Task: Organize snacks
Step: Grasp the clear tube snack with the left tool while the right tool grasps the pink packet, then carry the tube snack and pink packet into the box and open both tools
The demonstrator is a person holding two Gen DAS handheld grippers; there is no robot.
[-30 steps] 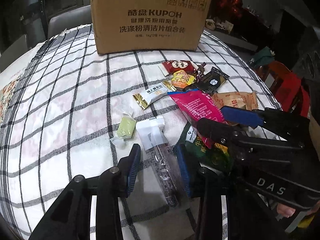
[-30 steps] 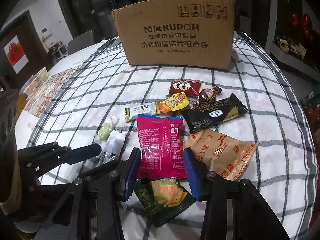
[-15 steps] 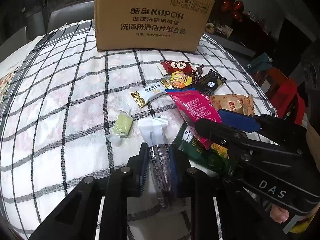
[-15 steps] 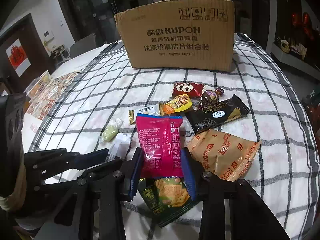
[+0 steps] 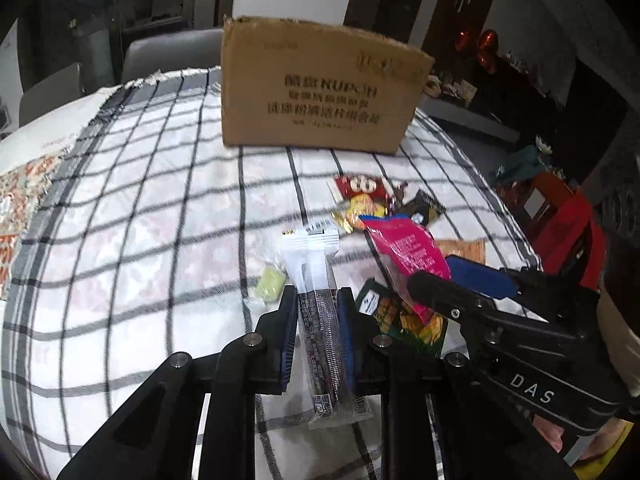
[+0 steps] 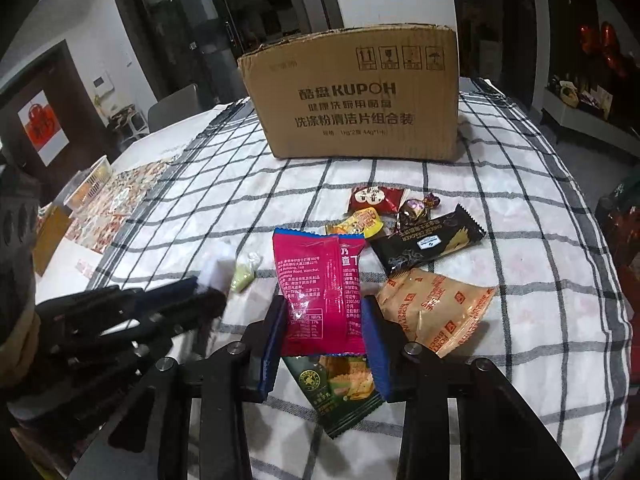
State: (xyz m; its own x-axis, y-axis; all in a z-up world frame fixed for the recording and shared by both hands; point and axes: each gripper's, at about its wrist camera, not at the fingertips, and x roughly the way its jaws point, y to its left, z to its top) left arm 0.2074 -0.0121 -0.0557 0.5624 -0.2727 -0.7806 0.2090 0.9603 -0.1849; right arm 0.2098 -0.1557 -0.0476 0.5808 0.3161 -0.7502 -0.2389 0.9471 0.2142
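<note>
My left gripper (image 5: 318,300) is shut on a long clear packet of dark snack with a white end (image 5: 316,280) and holds it above the checked cloth. My right gripper (image 6: 325,312) is shut on a pink snack packet (image 6: 318,280), lifted off the cloth; it also shows in the left wrist view (image 5: 408,256). A green cracker packet (image 6: 344,388) lies under the right gripper. The open cardboard box (image 6: 356,96) stands at the far side of the table. The left gripper shows in the right wrist view (image 6: 192,296), blurred.
On the cloth lie an orange-brown packet (image 6: 436,308), a black cracker packet (image 6: 428,244), a red packet (image 6: 374,198), a yellow packet (image 6: 362,222), a wrapped chocolate (image 6: 416,208) and a small green candy (image 6: 244,276). A chair (image 5: 168,52) stands behind the table.
My left gripper closed on the clear packet and lifted it. My right gripper closed on the pink packet and raised it off the cloth.
</note>
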